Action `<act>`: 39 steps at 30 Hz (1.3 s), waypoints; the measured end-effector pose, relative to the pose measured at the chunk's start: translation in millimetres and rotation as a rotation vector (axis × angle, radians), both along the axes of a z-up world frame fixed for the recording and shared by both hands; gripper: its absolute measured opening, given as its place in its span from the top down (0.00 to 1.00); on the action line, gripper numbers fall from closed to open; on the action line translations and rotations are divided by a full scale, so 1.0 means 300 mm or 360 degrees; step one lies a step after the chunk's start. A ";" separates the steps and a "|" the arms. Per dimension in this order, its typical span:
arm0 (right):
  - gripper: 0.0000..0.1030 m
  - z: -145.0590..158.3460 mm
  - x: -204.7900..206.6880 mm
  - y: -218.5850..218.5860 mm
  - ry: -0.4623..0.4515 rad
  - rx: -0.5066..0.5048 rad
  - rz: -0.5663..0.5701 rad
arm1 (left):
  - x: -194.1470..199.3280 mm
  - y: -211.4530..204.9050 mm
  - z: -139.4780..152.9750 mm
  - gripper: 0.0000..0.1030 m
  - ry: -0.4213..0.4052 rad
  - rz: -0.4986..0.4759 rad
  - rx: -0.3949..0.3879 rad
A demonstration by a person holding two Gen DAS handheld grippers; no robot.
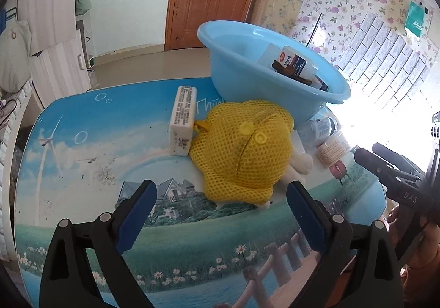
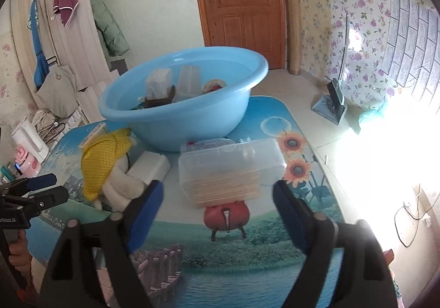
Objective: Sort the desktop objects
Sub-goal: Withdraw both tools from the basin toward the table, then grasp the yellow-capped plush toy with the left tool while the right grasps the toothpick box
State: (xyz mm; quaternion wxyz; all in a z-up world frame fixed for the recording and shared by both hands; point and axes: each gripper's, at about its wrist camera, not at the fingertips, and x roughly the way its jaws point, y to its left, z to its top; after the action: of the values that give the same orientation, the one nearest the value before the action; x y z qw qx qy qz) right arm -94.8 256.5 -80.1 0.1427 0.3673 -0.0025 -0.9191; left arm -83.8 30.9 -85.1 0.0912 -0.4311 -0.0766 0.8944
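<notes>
1. Our left gripper [image 1: 221, 194] stands wide apart, empty, just before the yellow mesh bag [image 1: 243, 148].
2. Our right gripper [image 2: 218, 194] is released; the clear toothpick box [image 2: 229, 167] rests on the table [image 2: 247, 253] near the blue basin [image 2: 187, 99].

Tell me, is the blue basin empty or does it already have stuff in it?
Not empty. The blue basin already holds several items, including a clear container and a labelled packet.

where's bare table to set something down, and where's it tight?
Free: the table's left stretch beside the soap bar, and the near strip between both open grippers and the yellow mesh toy. Crowded: around the blue basin, where the toy, soap bar, white box and clear toothpick box cluster.
</notes>
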 end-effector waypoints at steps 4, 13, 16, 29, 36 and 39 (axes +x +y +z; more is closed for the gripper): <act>0.02 -0.019 -0.022 0.034 -0.0018 -0.0023 -0.0002 | -0.048 0.034 -0.014 0.07 -0.0030 -0.0020 -0.0011; 0.00 -0.035 -0.078 0.032 -0.0007 -0.0025 0.0094 | -0.120 0.066 -0.045 0.04 -0.0087 -0.0039 -0.0037; 0.00 -0.040 -0.100 0.014 -0.0010 -0.0001 0.0120 | -0.136 0.076 -0.053 0.04 -0.0098 -0.0052 -0.0025; 0.08 -0.066 -0.122 0.029 -0.0086 -0.0026 0.0117 | -0.104 0.085 -0.049 0.26 -0.0016 -0.0160 -0.0014; 0.08 -0.029 -0.080 0.019 -0.0067 -0.0056 0.0140 | -0.019 0.036 0.005 0.26 0.0056 -0.0170 -0.0023; 0.08 -0.009 -0.052 0.001 -0.0054 -0.0047 0.0159 | 0.019 0.011 0.022 0.26 0.0056 -0.0144 -0.0027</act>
State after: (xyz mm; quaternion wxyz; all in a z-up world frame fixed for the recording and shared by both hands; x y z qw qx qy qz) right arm -110.5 256.9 -82.7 0.1938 0.3803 -0.0001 -0.9043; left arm -78.0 34.2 -78.4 0.1294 -0.4190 -0.0477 0.8974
